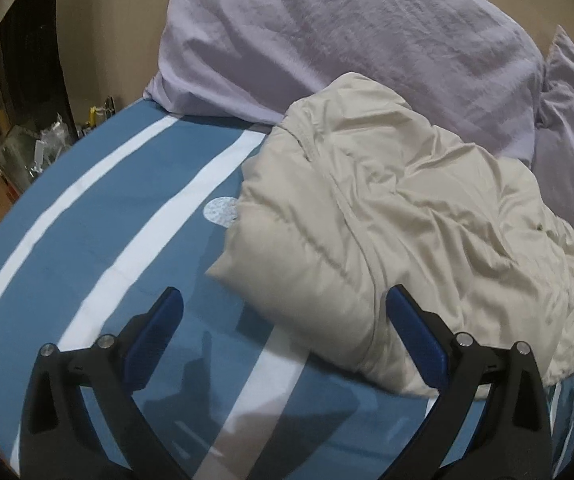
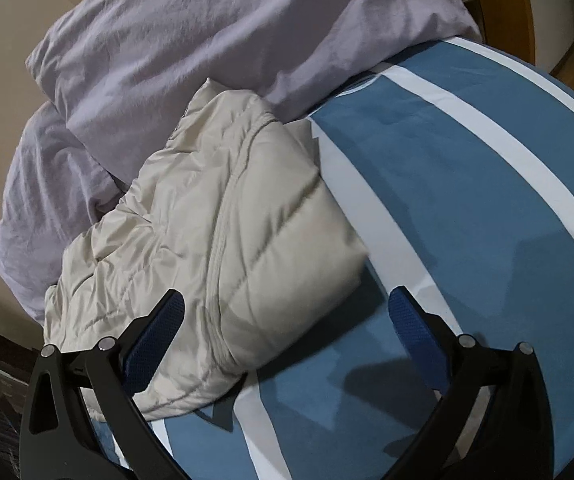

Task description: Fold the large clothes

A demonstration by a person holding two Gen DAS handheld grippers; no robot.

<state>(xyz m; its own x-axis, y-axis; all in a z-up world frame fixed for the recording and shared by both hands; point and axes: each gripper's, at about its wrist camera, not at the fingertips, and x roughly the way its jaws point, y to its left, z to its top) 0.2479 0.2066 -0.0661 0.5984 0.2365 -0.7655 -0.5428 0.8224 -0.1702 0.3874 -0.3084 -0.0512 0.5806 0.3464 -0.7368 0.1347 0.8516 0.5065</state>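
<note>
A cream puffer jacket [image 1: 387, 220] lies folded in a thick bundle on the blue sheet with white stripes [image 1: 99, 240]. In the left wrist view my left gripper [image 1: 285, 300] hovers open just in front of the bundle's near left corner, with nothing between its blue pads. The same cream jacket [image 2: 215, 220] fills the left half of the right wrist view. My right gripper [image 2: 287, 300] stands open over the jacket's near right corner and the blue sheet [image 2: 467, 200], and it holds nothing.
Lilac pillows [image 1: 347, 40] lean against the wall behind the jacket, with lilac bedding [image 2: 167, 40] behind it. Clutter sits on the floor [image 1: 35, 148] past the bed's left edge. Wooden furniture [image 2: 507, 8] stands at the far right. Striped sheet spreads on either side of the jacket.
</note>
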